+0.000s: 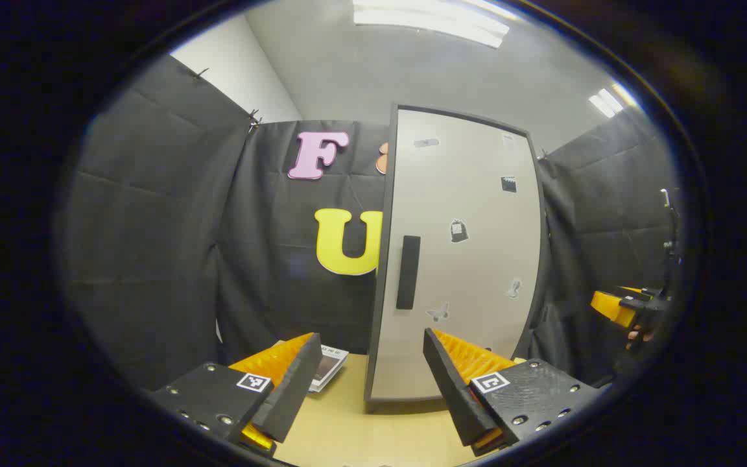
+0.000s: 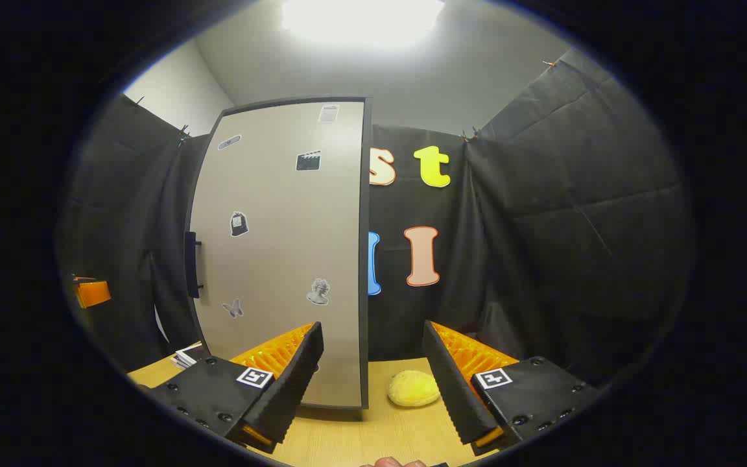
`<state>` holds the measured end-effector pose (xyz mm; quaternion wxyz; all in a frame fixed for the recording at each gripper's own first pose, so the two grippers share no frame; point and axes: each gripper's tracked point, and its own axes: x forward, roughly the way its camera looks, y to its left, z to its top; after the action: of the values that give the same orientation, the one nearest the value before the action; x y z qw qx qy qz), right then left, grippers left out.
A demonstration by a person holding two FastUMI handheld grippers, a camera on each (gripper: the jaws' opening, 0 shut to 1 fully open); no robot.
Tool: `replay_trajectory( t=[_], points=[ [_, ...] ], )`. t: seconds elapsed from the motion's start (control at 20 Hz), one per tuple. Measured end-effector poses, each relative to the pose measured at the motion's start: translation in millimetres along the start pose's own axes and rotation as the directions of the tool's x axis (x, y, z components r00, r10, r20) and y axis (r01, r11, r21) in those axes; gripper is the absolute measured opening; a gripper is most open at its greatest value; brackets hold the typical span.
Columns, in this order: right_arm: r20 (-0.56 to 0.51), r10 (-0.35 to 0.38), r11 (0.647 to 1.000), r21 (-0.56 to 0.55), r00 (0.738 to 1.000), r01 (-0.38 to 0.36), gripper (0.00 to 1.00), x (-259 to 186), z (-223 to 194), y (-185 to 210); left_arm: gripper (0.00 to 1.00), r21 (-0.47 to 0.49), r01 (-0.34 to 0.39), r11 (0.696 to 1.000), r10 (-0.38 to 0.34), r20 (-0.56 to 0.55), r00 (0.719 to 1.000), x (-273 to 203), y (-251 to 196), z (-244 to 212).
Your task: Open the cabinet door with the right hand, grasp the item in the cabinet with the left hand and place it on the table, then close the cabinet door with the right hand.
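Cabinet (image 1: 458, 259) standing upright on the table (image 1: 360, 434), its door shut, with both tools hanging in front of it.

Its pale door (image 2: 283, 253) is carrying small stickers and a dark upright handle (image 1: 407, 272) near its left edge, seen side-on in the right gripper view (image 2: 190, 264). The left tool (image 1: 370, 383) is hovering with its fingers spread wide, gripping nothing, pointing at the door's lower part. The right tool (image 2: 373, 383) is likewise spreading its fingers around empty air, aiming past the cabinet's right edge. A yellow rounded lump (image 2: 414, 388) is lying on the table just right of the cabinet. Some printed cards (image 1: 328, 366) are resting on the table to the cabinet's left. At the right edge of the left gripper view, the right tool (image 1: 620, 308) is showing with a hand behind it.
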<state>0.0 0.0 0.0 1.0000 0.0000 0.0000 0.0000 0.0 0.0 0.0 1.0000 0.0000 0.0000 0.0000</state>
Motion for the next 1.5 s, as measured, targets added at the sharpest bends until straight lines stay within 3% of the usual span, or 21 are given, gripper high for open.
replay_trajectory(
  t=[0.1,0.35,0.6,0.75,0.95,1.3,1.5],
  points=[
    [0.000,0.010,1.000,-0.015,1.000,-0.010,0.97,6.6,-2.5,-9.9,0.98,0.014,-0.039,0.999,0.040,-0.013,0.999,0.0,-5.3,-2.7],
    [-0.043,0.065,0.997,-0.036,0.997,-0.066,0.98,22.5,-18.8,-36.7,0.94,-0.039,-0.098,0.994,0.097,-0.027,0.995,-1.5,-42.3,-2.6],
    [-0.037,0.130,0.990,-0.054,0.991,-0.132,0.96,39.4,-27.5,-36.5,0.94,0.034,-0.191,0.981,0.192,-0.048,0.980,-12.9,-52.1,-13.6],
    [-0.041,0.146,0.987,-0.062,0.988,-0.149,0.97,42.7,-29.0,-29.6,0.94,0.032,-0.176,0.984,0.177,-0.042,0.983,-9.4,-56.6,-17.1],
    [-0.076,0.103,0.995,-0.010,0.992,-0.104,0.98,46.5,-35.2,-15.2,0.96,0.060,-0.117,0.991,0.120,-0.063,0.991,4.4,-44.2,-22.6],
    [-0.118,-0.005,0.998,0.057,0.993,0.012,0.97,42.2,-33.0,18.1,0.94,0.056,-0.042,0.998,0.045,-0.046,0.998,19.3,12.0,-23.1],
    [-0.117,-0.007,0.998,0.065,0.993,0.015,0.94,45.3,-22.6,47.8,0.94,0.028,-0.028,0.999,0.030,-0.073,0.997,14.6,44.0,-33.3]
  ],
)
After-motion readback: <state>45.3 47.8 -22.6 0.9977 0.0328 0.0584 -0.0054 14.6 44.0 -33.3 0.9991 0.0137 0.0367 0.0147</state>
